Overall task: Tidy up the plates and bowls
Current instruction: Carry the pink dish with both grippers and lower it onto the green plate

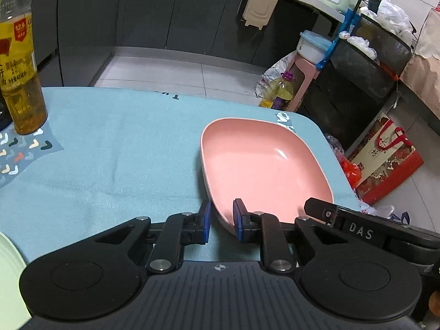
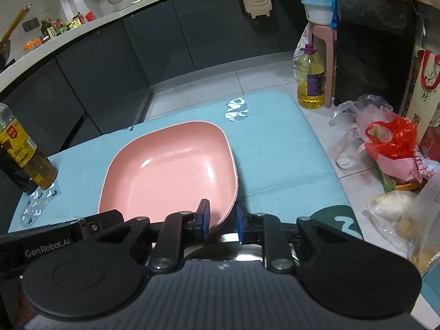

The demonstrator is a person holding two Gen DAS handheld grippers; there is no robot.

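A pink square plate [image 1: 264,165] is held a little above the table's blue cloth [image 1: 115,148], tilted. My left gripper [image 1: 221,221] is shut on its near left rim, one blue pad on each side. My right gripper [image 2: 222,221] is shut on the near right rim of the same plate [image 2: 170,170]. The right gripper's body shows in the left wrist view [image 1: 357,228]. A shiny metal bowl [image 2: 228,244] lies partly hidden under the right gripper. A pale green plate edge [image 1: 9,280] shows at the bottom left.
An oil bottle [image 1: 20,63] stands at the table's left on a patterned mat [image 1: 19,151]. Beyond the table's right edge are bags [image 2: 390,143], a large oil jug [image 2: 310,79] and a pink stool [image 2: 324,41] on the floor. Dark cabinets [image 2: 165,41] stand behind.
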